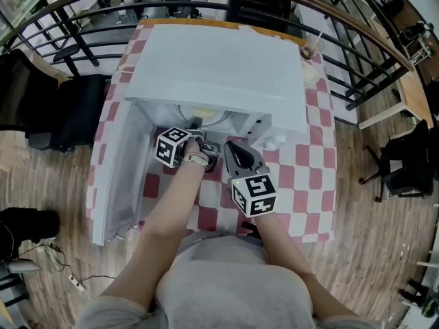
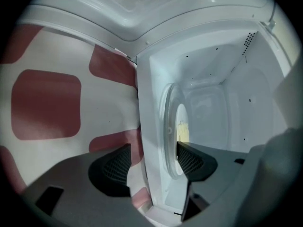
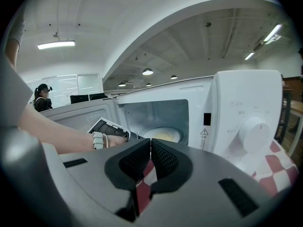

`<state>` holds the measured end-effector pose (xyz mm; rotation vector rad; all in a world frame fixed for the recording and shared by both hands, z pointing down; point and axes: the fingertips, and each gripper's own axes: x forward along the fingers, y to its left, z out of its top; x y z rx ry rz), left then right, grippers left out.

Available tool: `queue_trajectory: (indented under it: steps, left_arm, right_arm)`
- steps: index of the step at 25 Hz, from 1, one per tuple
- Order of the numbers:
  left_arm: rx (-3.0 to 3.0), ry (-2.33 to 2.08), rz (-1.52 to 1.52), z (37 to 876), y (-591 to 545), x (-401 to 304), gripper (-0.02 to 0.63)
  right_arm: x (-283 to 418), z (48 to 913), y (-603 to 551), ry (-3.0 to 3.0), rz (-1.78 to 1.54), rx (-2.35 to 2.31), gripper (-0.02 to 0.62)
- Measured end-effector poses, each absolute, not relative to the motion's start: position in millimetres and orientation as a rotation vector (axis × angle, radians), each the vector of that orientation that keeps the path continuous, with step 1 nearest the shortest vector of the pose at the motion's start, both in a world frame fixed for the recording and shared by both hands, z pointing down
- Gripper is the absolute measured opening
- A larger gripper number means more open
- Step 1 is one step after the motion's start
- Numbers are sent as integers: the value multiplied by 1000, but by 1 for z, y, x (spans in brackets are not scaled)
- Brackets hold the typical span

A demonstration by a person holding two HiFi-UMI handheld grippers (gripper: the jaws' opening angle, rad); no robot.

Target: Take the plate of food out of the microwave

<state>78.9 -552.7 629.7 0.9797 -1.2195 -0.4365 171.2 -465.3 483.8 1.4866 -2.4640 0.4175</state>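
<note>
The plate sits inside the open microwave. We judge it rigid and breakable, so we would grip its near rim and keep it level. The left gripper is spread at the cavity mouth. The right gripper is pressed together, empty.

White microwave, red-and-white checked tablecloth.

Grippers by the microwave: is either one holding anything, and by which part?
Nothing is held. The left gripper has its jaws apart in front of the plate in the microwave; the right gripper is shut and empty.
</note>
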Motion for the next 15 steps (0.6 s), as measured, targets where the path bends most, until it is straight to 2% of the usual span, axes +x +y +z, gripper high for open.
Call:
queue_trajectory:
  steps: [4, 15]
  left_arm:
    - [983, -1214, -445, 629, -548, 78, 299]
    - [1003, -1208, -468, 618, -543, 76, 196]
  right_arm:
    - [168, 483, -464, -2469, 414, 1485, 26]
    - [168, 479, -460, -2468, 413, 1496, 26]
